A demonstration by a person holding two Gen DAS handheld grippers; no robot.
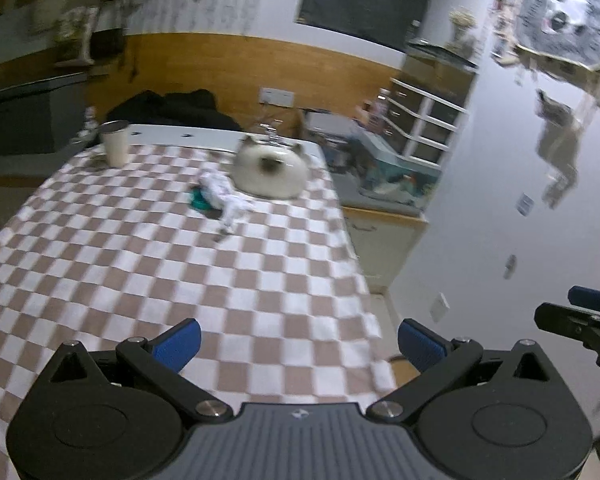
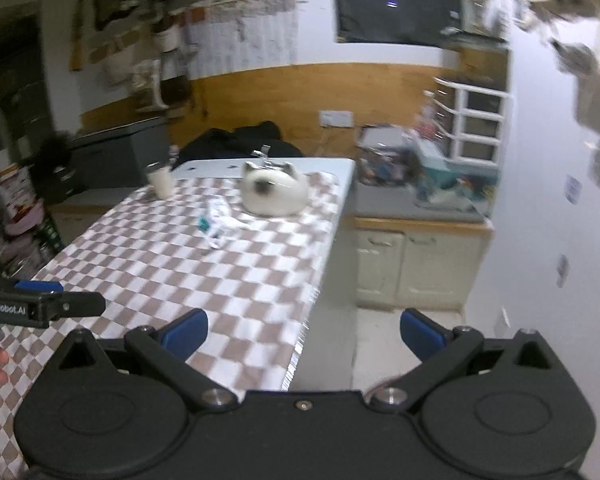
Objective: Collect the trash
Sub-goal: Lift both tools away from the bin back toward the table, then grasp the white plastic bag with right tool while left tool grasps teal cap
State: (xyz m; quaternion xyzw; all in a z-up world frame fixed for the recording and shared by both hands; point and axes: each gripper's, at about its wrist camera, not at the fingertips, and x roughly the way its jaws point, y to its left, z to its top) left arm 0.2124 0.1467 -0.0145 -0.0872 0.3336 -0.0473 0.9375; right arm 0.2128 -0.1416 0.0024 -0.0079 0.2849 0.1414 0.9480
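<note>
Crumpled white paper wrapper (image 1: pixel 225 200) lying far up the brown-and-white checked tablecloth (image 1: pixel 140 264), just beside the white cat-shaped container (image 1: pixel 269 172), long axis running toward the near edge. Left gripper (image 1: pixel 299 344) and right gripper (image 2: pixel 304 334) both spread wide, empty, well short of it; left probably nearer, being over the cloth

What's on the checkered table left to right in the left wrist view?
Cup → crumpled white trash, lying partly over a small teal item → cat-face container. All at the far end; both tongs, left, are open and short of them.

"GenRobot.AI" is printed on the left claw (image 2: pixel 40 306).
</note>
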